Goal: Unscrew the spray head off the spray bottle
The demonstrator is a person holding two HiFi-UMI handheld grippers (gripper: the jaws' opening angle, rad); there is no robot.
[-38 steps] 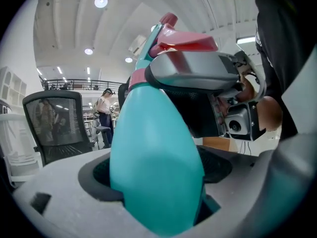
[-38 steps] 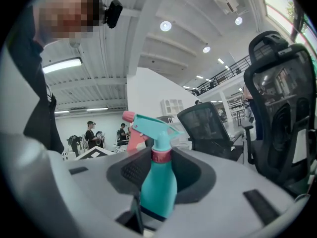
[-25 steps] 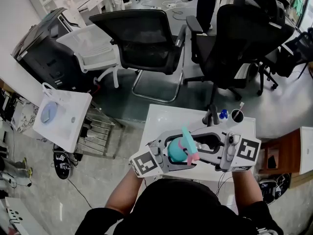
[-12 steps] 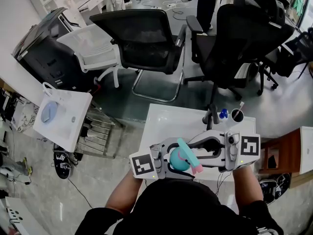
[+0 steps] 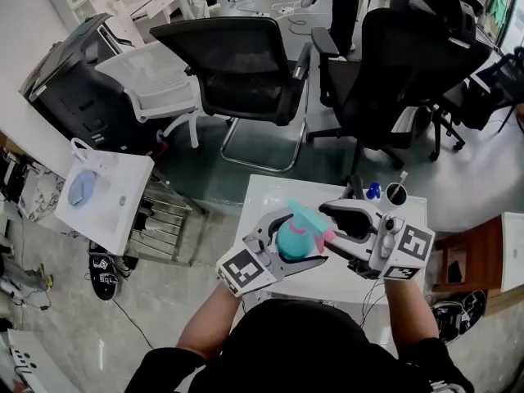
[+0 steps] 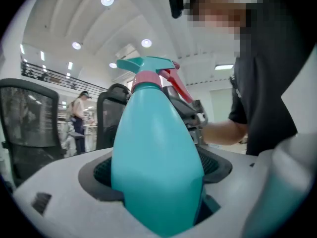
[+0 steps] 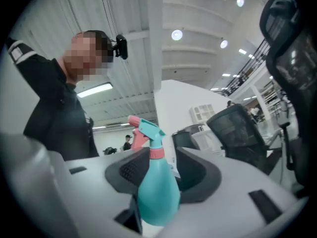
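1 risk: right claw (image 5: 344, 223), jaws just opening and spread clear around the teal spray bottle (image 6: 156, 152) from 3 o'clock, may reclose below the spray head (image 7: 144, 130). Left claw (image 5: 282, 244) pinches its body above the worktop (image 5: 270, 195).

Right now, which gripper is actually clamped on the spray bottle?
The left gripper: its jaws press the teal body of the spray bottle. The right gripper has just been opening; its jaws stand apart around the neck.
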